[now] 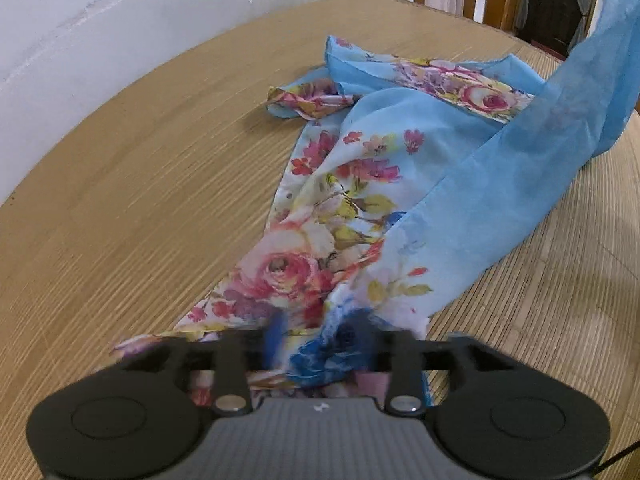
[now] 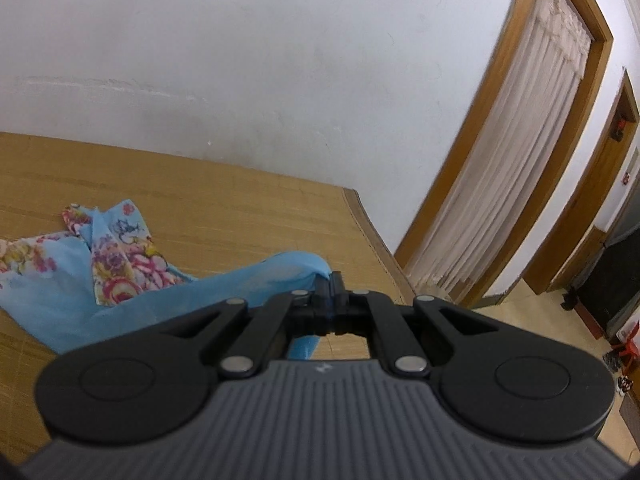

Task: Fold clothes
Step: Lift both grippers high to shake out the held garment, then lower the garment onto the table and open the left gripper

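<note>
Right wrist view shows the right gripper [image 2: 334, 292] pinched tight on a blue edge of the scarf [image 2: 132, 256], holding it raised off the mat [image 2: 240, 208] near the far corner by the wall [image 2: 280, 60]. From there the cloth slopes down to a floral heap lying on the mat. In the left wrist view the left gripper [image 1: 320, 344] sits low over the near floral end [image 1: 288, 268], with cloth bunched between its fingers; motion blur hides whether they have closed on it, so I cannot tell. To do this step well, I judge both ends should be drawn apart gently until the sheer fabric lies taut and flat, since it slips and wrinkles easily. The heap's folds hide the remaining corners, and the left gripper's body covers the scarf's nearest edge.
</note>
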Demonstrator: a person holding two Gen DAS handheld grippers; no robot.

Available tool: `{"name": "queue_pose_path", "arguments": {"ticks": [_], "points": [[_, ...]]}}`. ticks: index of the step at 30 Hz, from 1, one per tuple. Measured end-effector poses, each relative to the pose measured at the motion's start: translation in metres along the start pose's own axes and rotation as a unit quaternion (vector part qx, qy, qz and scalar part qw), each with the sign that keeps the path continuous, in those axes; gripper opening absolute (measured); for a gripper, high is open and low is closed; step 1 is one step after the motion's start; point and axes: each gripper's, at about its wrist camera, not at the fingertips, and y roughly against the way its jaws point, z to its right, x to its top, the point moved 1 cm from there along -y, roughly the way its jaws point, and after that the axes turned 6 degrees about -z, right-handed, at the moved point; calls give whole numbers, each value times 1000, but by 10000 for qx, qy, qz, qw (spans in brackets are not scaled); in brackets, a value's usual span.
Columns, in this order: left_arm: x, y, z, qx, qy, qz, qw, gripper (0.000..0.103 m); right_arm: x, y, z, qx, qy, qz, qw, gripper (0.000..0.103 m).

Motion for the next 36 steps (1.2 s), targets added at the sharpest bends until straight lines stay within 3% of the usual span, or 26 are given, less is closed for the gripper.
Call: {"name": "queue_pose_path", "arguments": {"ticks": [2, 5, 7, 8, 9, 11, 13, 16, 20, 23, 25, 27, 28, 29, 32, 33, 36], "points": [[2, -1, -2, -24, -42, -66, 10000, 64, -4, 1, 4, -39, -28, -47, 10000, 3], [1, -4, -1, -440, -183, -304, 9984, 68, -10, 3, 7, -111, -61, -106, 9999, 3], [-2, -2, 5, -515, -297, -291, 9978, 61, -13, 4, 9, -152, -94, -132, 9998, 3], [-3, -1, 8, -522, -272, -240, 9980, 47, -14, 4, 11, -155, -106, -137, 9997, 3], [-4, 1, 11, -534, -159, -178, 9983, 26, -15, 3, 12, -157, -117, -139, 9997, 3], [-6, 2, 15, -521, 34, -91, 9986, 2, -16, 2, 14, -162, -141, -146, 9997, 3], [-9, 5, 16, -479, 360, 7, 9982, 1, -16, -2, 14, -149, -148, -154, 9997, 3], [-11, 22, 4, -142, 872, 290, 9957, 1, -13, -11, 8, -88, -75, -174, 9998, 3], [22, 48, -48, 1108, 1306, 442, 9842, 1, 23, -69, -12, 179, 281, -256, 9991, 3], [83, 91, -99, 2487, 1345, 584, 9574, 0, 97, -126, -37, -91, 764, 99, 9970, 3], [121, 158, -127, 3303, 1505, 1058, 9258, 0, 160, -123, -41, -426, 647, 799, 9938, 3], [144, 245, -144, 3974, 1740, 1697, 8849, 0, 222, -87, -31, -573, 149, 1712, 9835, 3], [147, 288, -146, 4240, 1873, 2017, 8628, 0, 244, -59, -23, -618, -27, 2209, 9733, 3], [142, 324, -145, 4389, 1977, 2269, 8467, 0, 258, -30, -16, -680, -139, 2677, 9610, 3], [112, 409, -129, 4547, 2208, 2848, 8145, 0, 264, 47, 5, -511, -440, 3662, 9281, 3], [101, 429, -123, 4551, 2238, 2954, 8097, 0, 256, 65, 9, -320, -473, 3830, 9220, 3], [69, 413, -96, 4327, 2051, 2638, 8374, 5, 212, 101, 4, 11, 22, 3987, 9171, 3]]}}
